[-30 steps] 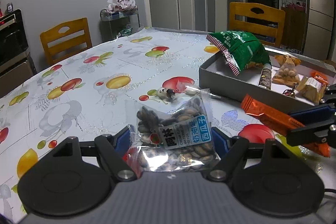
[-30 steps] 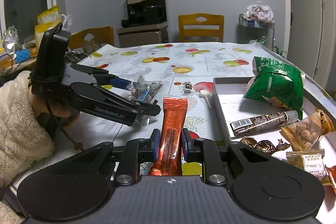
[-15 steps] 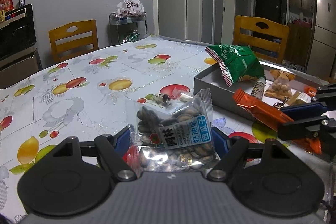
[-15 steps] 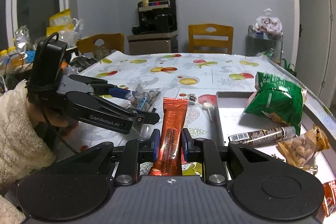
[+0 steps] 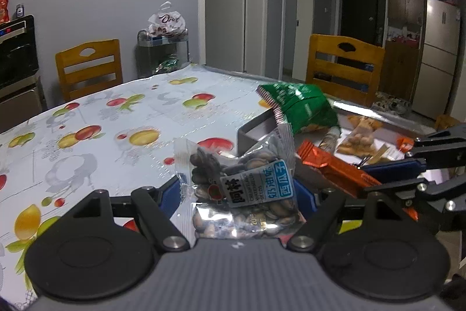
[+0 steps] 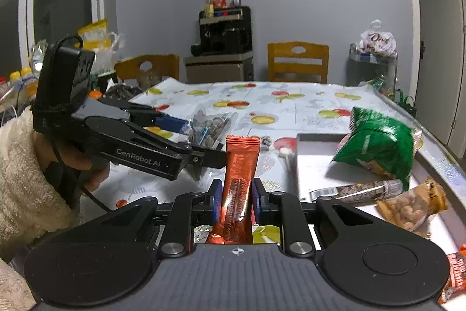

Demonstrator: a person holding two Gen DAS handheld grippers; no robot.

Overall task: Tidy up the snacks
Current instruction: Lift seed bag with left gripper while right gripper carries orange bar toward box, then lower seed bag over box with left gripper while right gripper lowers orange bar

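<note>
Left tongs (image 5: 237, 191) clamped on a clear seed packet (image 5: 247, 188), blue-and-white label facing the camera, held above the desk (image 5: 116, 118). In the right wrist view the same tongs (image 6: 201, 142) show from the side, gripped by a hand (image 6: 78, 162) in a fleecy cream sleeve, the packet (image 6: 212, 126) sticking out past the tips.

Right tongs (image 6: 236, 196) closed narrow on an orange bar (image 6: 240, 165), which stands upright between the blue pads (image 6: 217, 201). Bar top sits just beside the tip of the left tongs; cannot tell if they touch. From the left wrist view the bar (image 5: 335, 168) runs diagonally, lying just right of the seed packet, with the right tongs (image 5: 387, 174) gripping its lower end.

Grey tray (image 6: 308, 156) on the desk, to the right of both tongs. In it: green chip bag (image 6: 378, 145) leaning at the far side, a dark stick snack (image 6: 358, 190) with barcode end lying flat in front of the bag, a clear nut pouch (image 6: 410, 206) just right of that. An orange-red wrapper (image 6: 455, 270) at the tray's near right edge, partly cut off.

On the desk just left of the tray: a lollipop (image 6: 284, 153) and a small wrapped candy (image 6: 265, 141).

Desk covered in a fruit-print cloth. Yellow wooden chairs (image 6: 297, 61) around it. Black appliance (image 6: 225, 29) against the far wall.
</note>
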